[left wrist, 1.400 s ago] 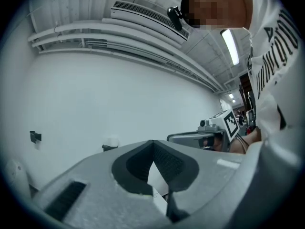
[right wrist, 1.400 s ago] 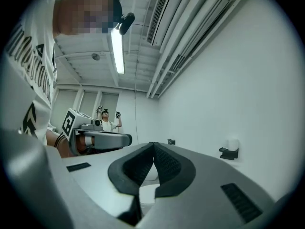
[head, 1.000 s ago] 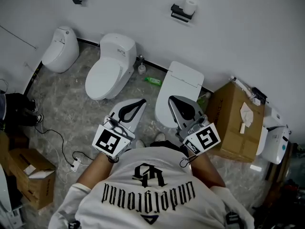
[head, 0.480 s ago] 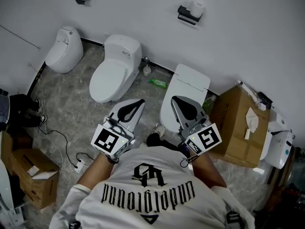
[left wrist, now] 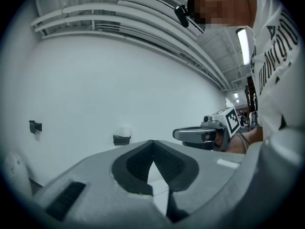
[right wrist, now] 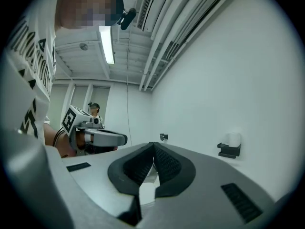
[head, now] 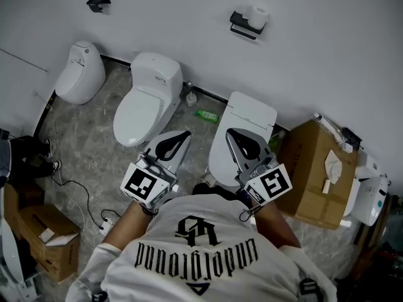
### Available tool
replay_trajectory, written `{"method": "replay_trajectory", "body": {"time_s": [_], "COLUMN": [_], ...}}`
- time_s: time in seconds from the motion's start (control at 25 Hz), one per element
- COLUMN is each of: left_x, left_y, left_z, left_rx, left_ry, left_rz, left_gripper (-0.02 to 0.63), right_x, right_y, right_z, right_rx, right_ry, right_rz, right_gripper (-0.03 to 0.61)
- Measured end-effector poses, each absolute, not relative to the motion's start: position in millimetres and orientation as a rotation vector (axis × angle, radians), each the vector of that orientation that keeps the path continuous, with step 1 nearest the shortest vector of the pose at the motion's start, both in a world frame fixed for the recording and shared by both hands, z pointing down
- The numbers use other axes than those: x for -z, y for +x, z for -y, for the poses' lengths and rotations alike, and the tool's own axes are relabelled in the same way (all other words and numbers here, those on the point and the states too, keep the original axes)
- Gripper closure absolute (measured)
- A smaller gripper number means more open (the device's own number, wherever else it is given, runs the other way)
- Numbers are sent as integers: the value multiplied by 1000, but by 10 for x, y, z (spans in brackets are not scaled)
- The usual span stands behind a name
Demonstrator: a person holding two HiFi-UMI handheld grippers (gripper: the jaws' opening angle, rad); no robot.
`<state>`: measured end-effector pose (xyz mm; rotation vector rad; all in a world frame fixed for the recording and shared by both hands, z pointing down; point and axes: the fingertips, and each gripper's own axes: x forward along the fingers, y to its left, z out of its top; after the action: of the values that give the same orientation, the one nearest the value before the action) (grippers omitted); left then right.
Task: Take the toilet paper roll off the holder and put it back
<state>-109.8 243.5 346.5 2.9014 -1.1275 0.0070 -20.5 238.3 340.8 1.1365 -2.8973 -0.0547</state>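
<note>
Standing well back from a white wall, a person held two grippers level, aimed toward the black holder (head: 242, 25) mounted there. The toilet paper roll (head: 257, 14) sat on the holder, untouched. The left gripper (head: 187, 133) and right gripper (head: 230, 133) were well short of the holder, their jaws clenched together on nothing. A toilet (head: 245, 121) stood on the floor below the holder. The likely risk: arriving with the jaws unopened could knock the roll down instead of grasping it, and the toilet might hinder a close approach.

1 toilet (head: 252, 113) stands under the holder (head: 242, 25); the air above it is open.
</note>
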Motion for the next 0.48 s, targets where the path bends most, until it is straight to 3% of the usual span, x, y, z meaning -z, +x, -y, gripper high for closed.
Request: {"method": "replay_trajectory", "body": {"time_s": [0.48], "left_x": [-3480], "left_y": [0], "left_z": [-1433], "left_rx": [-66], "left_ry": [2986], "left_rz": [952], "left_gripper": [600], "right_x": [-3377], "right_y": [784], "right_z": [-1527], "right_rx": [38], "right_ry": [1281], "right_rz": [2858], "right_gripper": [565]}}
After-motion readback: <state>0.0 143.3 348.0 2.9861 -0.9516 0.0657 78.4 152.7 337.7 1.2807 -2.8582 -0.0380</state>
